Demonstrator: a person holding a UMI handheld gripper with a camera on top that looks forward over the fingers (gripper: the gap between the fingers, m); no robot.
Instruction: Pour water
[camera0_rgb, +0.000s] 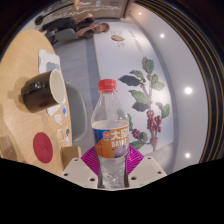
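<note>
1. I am holding my gripper tilted, so the whole room is leaning in my view; its two fingers are closing in from either side, with the magenta pads showing behind the bottle.
2. Both fingers are pressing on a clear plastic water bottle, gripping it at its lower body, below the label.
3. The bottle is standing up between the fingers, wearing a red cap and an orange and blue label with printed characters I cannot read.
4. Off to one side of the bottle, a light wooden table is appearing tipped.
5. On that table a dark mug with a pale inner rim is sitting well apart from the bottle.
6. Nearer my fingers, a round red coaster is lying on the same table.
7. Beyond the bottle, a white wall with a leafy plant mural is filling the background.
</note>
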